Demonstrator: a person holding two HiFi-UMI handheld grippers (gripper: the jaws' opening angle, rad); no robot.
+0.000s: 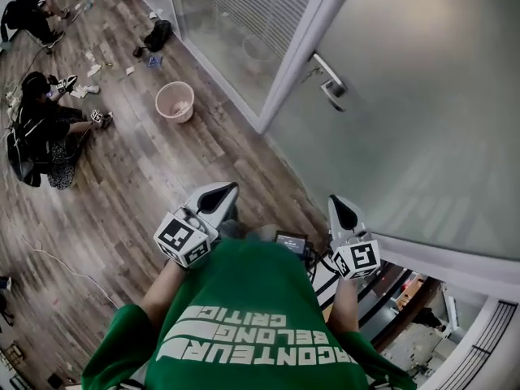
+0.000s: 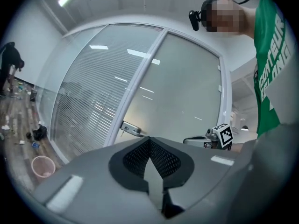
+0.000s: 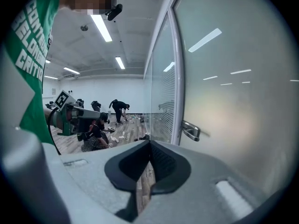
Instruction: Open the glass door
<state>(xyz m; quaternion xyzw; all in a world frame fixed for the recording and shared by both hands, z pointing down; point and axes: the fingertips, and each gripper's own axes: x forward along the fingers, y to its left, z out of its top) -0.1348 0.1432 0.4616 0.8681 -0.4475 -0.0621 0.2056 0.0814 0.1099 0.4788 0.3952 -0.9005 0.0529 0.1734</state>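
The frosted glass door (image 1: 422,120) fills the right of the head view, its metal lever handle (image 1: 329,78) near its left edge. Both grippers hang in front of the person's green shirt, well short of the handle and touching nothing. My left gripper (image 1: 221,192) is shut and empty. My right gripper (image 1: 343,210) is also shut and empty, and is the nearer one to the door. In the left gripper view the handle (image 2: 131,129) shows just above my closed left gripper (image 2: 149,141). The right gripper view has the handle (image 3: 190,130) up and to the right of my right gripper (image 3: 149,143).
A fixed glass wall with blinds (image 1: 236,23) adjoins the door on the left. A pink bucket (image 1: 175,101) stands on the wood floor near it, with a black bag (image 1: 157,35) and litter farther off. People sit and crouch on the floor at the left (image 1: 41,128).
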